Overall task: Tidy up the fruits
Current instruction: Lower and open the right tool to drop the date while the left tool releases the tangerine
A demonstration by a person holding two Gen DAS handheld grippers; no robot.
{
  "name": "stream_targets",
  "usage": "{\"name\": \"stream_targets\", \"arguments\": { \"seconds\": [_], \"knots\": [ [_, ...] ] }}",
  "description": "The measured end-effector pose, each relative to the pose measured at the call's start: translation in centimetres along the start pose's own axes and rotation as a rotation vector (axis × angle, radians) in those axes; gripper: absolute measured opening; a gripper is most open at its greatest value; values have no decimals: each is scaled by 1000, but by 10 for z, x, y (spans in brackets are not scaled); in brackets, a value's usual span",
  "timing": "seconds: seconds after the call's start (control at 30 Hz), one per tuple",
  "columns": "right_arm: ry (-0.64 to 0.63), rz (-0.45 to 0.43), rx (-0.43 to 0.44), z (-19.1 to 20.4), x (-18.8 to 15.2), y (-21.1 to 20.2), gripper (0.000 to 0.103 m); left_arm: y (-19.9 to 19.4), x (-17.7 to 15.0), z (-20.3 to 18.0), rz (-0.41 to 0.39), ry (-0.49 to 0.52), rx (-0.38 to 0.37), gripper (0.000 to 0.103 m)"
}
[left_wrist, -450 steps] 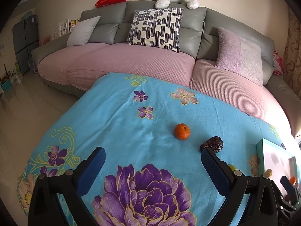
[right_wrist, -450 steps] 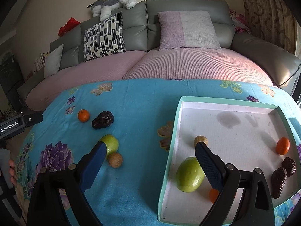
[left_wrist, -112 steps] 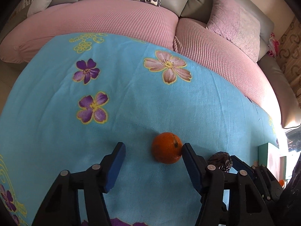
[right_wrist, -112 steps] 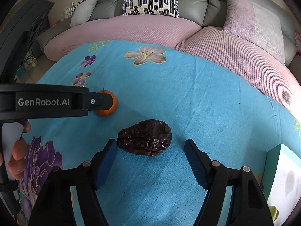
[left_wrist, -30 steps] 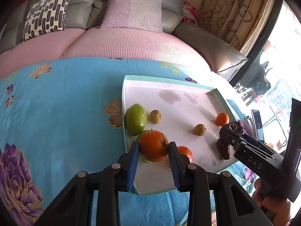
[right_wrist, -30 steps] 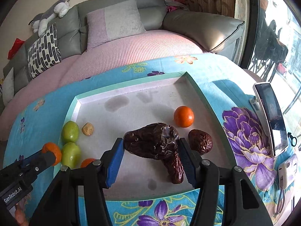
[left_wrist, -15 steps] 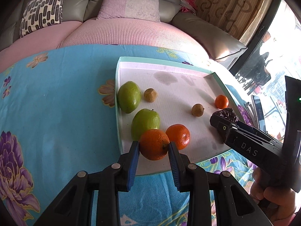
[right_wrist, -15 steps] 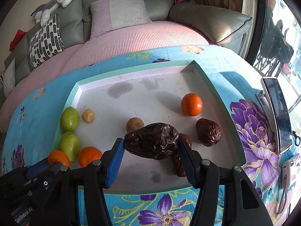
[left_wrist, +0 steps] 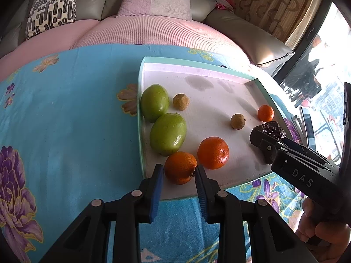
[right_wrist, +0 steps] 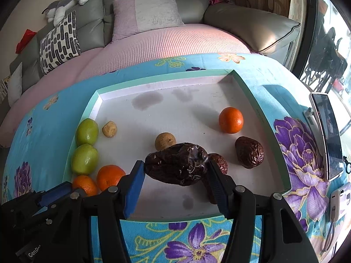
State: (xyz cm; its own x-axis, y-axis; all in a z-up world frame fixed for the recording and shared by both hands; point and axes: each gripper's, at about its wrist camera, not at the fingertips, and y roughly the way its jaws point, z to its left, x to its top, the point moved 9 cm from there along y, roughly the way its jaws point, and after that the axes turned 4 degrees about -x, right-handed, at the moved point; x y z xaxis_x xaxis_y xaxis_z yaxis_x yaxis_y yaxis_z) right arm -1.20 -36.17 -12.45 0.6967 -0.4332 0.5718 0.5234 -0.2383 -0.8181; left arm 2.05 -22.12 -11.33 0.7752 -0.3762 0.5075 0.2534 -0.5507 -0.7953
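A white tray with a teal rim (left_wrist: 140,131) (right_wrist: 252,100) lies on the blue flowered cloth. My left gripper (left_wrist: 178,172) is shut on an orange (left_wrist: 179,167) (right_wrist: 84,185) at the tray's near left corner, beside another orange (left_wrist: 213,152). Over the tray's near middle, my right gripper (right_wrist: 175,171) is shut on a dark wrinkled date (right_wrist: 177,166) (left_wrist: 272,129). Two green fruits (left_wrist: 167,133), two small brown fruits (left_wrist: 237,121), a third orange (right_wrist: 231,119) and two more dates (right_wrist: 249,152) lie in the tray.
A phone on a stand (right_wrist: 326,135) and a white device (right_wrist: 337,199) sit at the table's right edge. A pink and grey sofa (right_wrist: 166,41) with cushions curves behind the table. A person's hand (left_wrist: 322,232) holds the right gripper.
The left gripper has come down with its orange to the tray's near left corner. The right gripper has moved slightly closer over the tray, still holding the date.
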Motion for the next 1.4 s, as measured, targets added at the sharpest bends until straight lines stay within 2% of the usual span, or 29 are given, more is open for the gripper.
{"name": "stream_targets", "arguments": {
  "seconds": [0.3, 0.47, 0.83, 0.9, 0.97, 1.0, 1.1, 1.17, 1.23, 1.4],
  "knots": [
    [-26, 8, -10, 4, -2, 0, 60, -12, 6, 3, -12, -10, 7, 32],
    [-44, 17, -11, 8, -4, 1, 60, -26, 13, 9, -47, -19, 13, 32],
    [-43, 88, -37, 5, -18, 17, 60, -32, 19, 59, -63, -116, 122, 33],
    [-42, 93, -43, 4, -19, 18, 60, -30, 18, 68, -52, -131, 145, 37],
    [-40, 95, -48, 4, -19, 18, 60, -29, 16, 75, -43, -141, 171, 57],
    [-40, 95, -50, 4, -19, 18, 60, -29, 16, 78, -42, -143, 182, 61],
    [-40, 99, -52, 5, -20, 18, 60, -28, 15, 84, -40, -139, 219, 66],
    [-39, 102, -53, 5, -20, 17, 60, -28, 13, 87, -33, -140, 235, 76],
    [-38, 106, -57, 5, -20, 17, 60, -27, 13, 89, -31, -141, 247, 79],
    [-43, 114, -62, 7, -23, 14, 62, -31, 12, 96, -38, -132, 293, 95]
  ]
}}
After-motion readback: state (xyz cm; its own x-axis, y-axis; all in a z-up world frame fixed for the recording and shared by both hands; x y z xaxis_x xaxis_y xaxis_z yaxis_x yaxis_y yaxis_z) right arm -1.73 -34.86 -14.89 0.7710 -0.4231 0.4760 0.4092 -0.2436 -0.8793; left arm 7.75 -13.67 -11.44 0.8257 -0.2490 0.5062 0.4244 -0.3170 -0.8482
